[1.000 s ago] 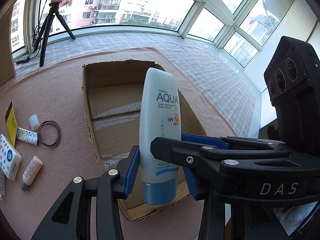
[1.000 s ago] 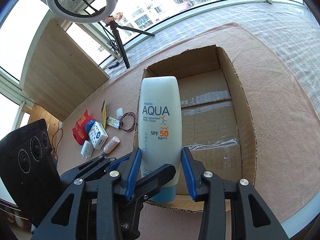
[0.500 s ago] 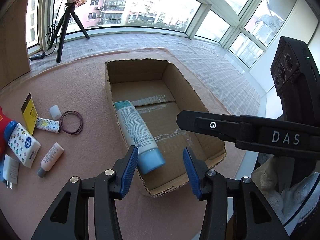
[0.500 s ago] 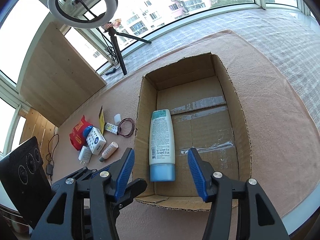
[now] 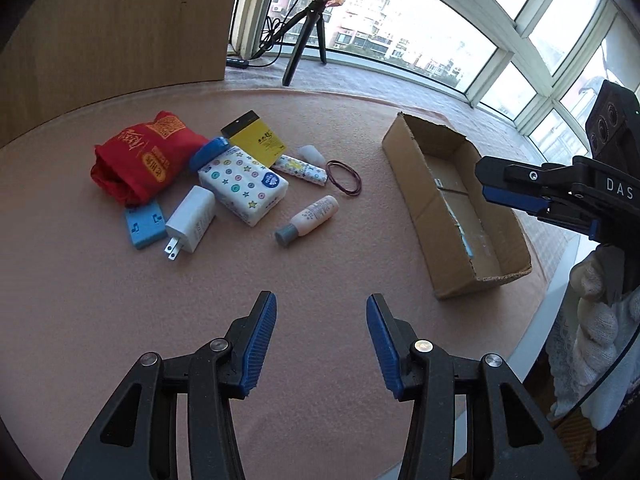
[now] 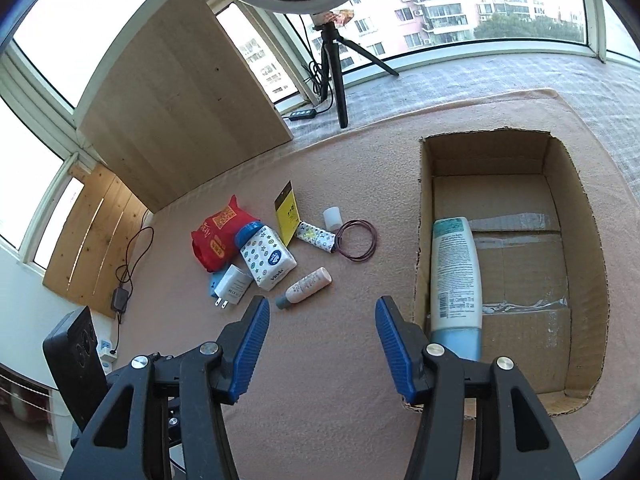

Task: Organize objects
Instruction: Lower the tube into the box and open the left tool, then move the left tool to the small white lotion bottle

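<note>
- Pink mat (image 5: 320,264): wide bare stretch in front of both grippers; its curved near edge runs close past the cardboard box (image 6: 588,248), which sits at the mat's right side.
- Box: open-topped, low walls, ragged cut rim; floor right of the bottle is bare cardboard with tape strips.
- Left gripper (image 5: 321,340): jaws spread wide, nothing between them, hovering above bare mat.
- Right gripper (image 6: 322,344): jaws likewise apart and empty, above the mat just left of the box's near corner; in the left view it shows side-on (image 5: 536,200) above the box.
- Change from a second ago: both grippers then clamped the sunscreen bottle upright over the box; it now lies released inside, and both views have swung left toward the clutter.
- Sunscreen bottle (image 6: 455,276): flat on the box floor along the left wall, blue cap toward the near end, printed back face up, white body with a teal crimped end.
- Clutter, well apart from the box: red bag (image 5: 140,160), patterned tissue pack (image 5: 244,184), white charger (image 5: 190,220), small pink bottle (image 5: 310,220), hair-tie loop (image 5: 344,178).
</note>
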`<action>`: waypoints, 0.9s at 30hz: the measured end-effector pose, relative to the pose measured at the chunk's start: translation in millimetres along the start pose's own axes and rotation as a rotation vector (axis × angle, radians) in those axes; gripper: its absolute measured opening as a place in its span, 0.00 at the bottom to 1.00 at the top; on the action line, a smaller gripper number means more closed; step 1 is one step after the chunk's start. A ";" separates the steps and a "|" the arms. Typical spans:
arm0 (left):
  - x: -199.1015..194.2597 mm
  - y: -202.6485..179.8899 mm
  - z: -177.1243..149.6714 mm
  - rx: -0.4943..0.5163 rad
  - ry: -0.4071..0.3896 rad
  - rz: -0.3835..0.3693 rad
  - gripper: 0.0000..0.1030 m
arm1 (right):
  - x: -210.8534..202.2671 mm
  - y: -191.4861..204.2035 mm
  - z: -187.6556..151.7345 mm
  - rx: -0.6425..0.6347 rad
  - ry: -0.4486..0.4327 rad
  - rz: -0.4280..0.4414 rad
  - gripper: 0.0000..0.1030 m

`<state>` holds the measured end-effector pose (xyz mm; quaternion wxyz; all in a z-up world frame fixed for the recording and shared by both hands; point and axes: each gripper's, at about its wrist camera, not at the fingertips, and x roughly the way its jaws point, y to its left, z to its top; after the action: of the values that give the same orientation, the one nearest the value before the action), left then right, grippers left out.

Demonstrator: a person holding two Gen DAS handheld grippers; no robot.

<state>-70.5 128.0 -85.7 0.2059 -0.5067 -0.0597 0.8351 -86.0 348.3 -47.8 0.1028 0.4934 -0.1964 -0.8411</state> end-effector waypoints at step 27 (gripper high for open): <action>-31.8 84.0 -14.4 -0.095 -0.014 0.010 0.49 | 153.0 -3.7 25.5 0.178 0.224 -0.194 0.18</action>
<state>-69.0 37.3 -92.5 0.1771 -0.5102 -0.0982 0.8359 -183.4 301.4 -159.1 -0.0017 0.6077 -0.2091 -0.7661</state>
